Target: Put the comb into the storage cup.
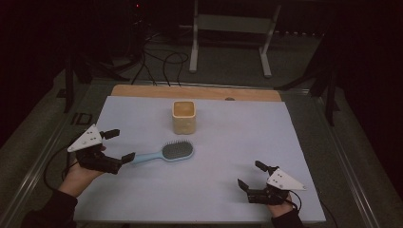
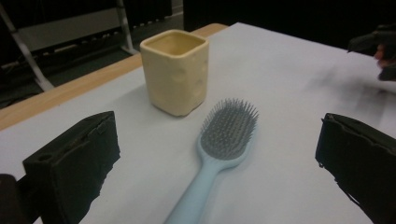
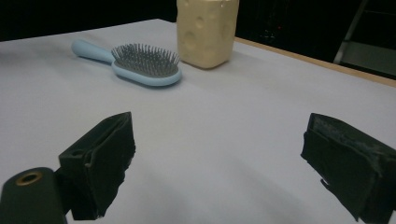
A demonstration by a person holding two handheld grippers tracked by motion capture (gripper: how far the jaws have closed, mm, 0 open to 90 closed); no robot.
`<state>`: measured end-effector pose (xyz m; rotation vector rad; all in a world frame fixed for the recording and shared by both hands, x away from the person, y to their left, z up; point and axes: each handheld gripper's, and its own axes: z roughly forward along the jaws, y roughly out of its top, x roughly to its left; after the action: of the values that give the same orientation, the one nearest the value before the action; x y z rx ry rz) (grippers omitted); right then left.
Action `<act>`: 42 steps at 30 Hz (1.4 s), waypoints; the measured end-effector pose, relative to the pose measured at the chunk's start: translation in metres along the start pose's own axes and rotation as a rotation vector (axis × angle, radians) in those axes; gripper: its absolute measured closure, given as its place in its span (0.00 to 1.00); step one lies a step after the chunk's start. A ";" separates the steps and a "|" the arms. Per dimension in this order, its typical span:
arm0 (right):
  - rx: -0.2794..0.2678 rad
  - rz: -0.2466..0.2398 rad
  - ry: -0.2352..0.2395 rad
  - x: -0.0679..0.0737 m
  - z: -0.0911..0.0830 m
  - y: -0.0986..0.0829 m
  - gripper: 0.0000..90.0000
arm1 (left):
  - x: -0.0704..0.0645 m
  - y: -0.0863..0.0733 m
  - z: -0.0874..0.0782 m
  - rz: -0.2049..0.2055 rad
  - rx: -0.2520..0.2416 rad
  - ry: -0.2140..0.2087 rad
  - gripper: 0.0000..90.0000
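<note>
A light blue hairbrush lies bristles up in the middle of the white sheet, its handle pointing left. Behind it stands a pale yellow square cup with dimpled sides. My left gripper is open at the left, with the handle's end lying between its jaws or just past them, untouched. In the left gripper view the hairbrush runs up between the jaws toward the cup. My right gripper is open near the front right, empty. In the right gripper view the hairbrush and cup lie far ahead.
The white sheet covers the table, with a strip of bare wood at the far edge. A metal stand and cables are on the dark floor beyond. Bare sheet lies between the brush and my right gripper.
</note>
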<state>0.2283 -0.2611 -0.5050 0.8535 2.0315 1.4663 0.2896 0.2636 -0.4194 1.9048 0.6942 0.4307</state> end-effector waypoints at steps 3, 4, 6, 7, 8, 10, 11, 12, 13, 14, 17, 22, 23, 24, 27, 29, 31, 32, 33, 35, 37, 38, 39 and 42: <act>-0.001 0.002 0.001 0.000 0.000 0.000 0.10 | 0.004 -0.004 0.009 -0.005 0.019 0.004 0.00; 0.002 0.000 0.002 0.000 0.000 0.000 0.10 | 0.006 -0.005 0.012 -0.002 0.027 0.004 0.00; 0.002 -0.002 0.002 0.000 0.000 0.000 0.10 | 0.008 -0.007 0.016 -0.003 0.038 0.013 0.00; 0.000 0.002 0.002 0.000 0.000 0.000 0.10 | 0.010 -0.008 0.019 -0.004 0.040 0.015 0.00; -0.001 0.005 0.003 0.000 0.001 0.000 0.10 | 0.012 -0.010 0.021 -0.009 0.045 0.019 0.00; 0.004 0.003 0.005 0.000 0.001 -0.001 0.10 | 0.013 -0.012 0.025 -0.005 0.048 0.026 0.00; 0.003 -0.002 0.005 0.000 0.001 -0.001 0.10 | 0.015 -0.013 0.028 -0.002 0.054 0.033 0.00; 0.002 0.000 0.006 0.000 0.000 0.000 0.10 | 0.015 -0.014 0.030 -0.005 0.058 0.037 0.00; 0.001 0.005 0.005 0.000 0.001 0.000 0.10 | 0.017 -0.016 0.032 -0.007 0.063 0.037 0.00; -0.001 0.007 0.006 0.000 0.001 0.000 0.10 | 0.018 -0.017 0.034 -0.009 0.068 0.043 0.00; 0.003 0.001 0.008 0.000 0.001 -0.001 0.10 | 0.021 -0.022 0.040 -0.004 0.087 0.056 0.02; 0.003 -0.002 0.009 0.000 0.001 -0.001 0.10 | 0.024 -0.031 0.049 0.008 0.130 0.078 0.05; 0.002 -0.001 0.010 0.000 0.001 -0.001 0.10 | 0.025 -0.033 0.051 0.012 0.136 0.090 0.08; 0.001 0.004 0.010 0.000 0.001 -0.001 0.10 | 0.026 -0.034 0.051 0.006 0.134 0.084 0.10; 0.005 0.001 0.013 0.001 0.001 -0.001 0.10 | 0.028 -0.038 0.053 0.010 0.130 0.094 0.18; 0.003 0.003 0.014 0.000 0.001 -0.001 0.10 | 0.030 -0.040 0.054 0.008 0.136 0.099 0.23; 0.004 0.005 0.014 0.000 0.002 -0.001 0.10 | 0.032 -0.043 0.055 0.002 0.137 0.106 0.24; 0.005 0.002 0.015 0.001 0.001 -0.001 0.10 | 0.033 -0.044 0.056 -0.001 0.144 0.107 0.25; 0.006 0.002 0.015 0.001 0.001 -0.001 0.10 | 0.034 -0.045 0.057 0.001 0.156 0.106 0.26; 0.003 0.004 0.014 0.000 0.001 -0.001 0.10 | 0.035 -0.047 0.058 -0.003 0.170 0.113 0.36; 0.007 0.003 0.015 0.000 0.002 -0.001 0.10 | 0.037 -0.049 0.061 -0.025 0.191 0.119 0.42; 0.007 0.003 0.015 0.000 0.002 -0.001 0.10 | 0.037 -0.049 0.061 -0.025 0.191 0.119 0.45; 0.007 0.001 0.015 0.000 0.001 -0.001 0.10 | 0.038 -0.049 0.062 -0.028 0.193 0.118 0.45; 0.009 0.002 0.015 0.001 0.002 -0.001 0.10 | 0.039 -0.051 0.065 -0.032 0.218 0.117 0.62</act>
<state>0.2290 -0.2597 -0.5070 0.8510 2.0501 1.4708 0.3432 0.2582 -0.4933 2.0816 0.8773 0.4654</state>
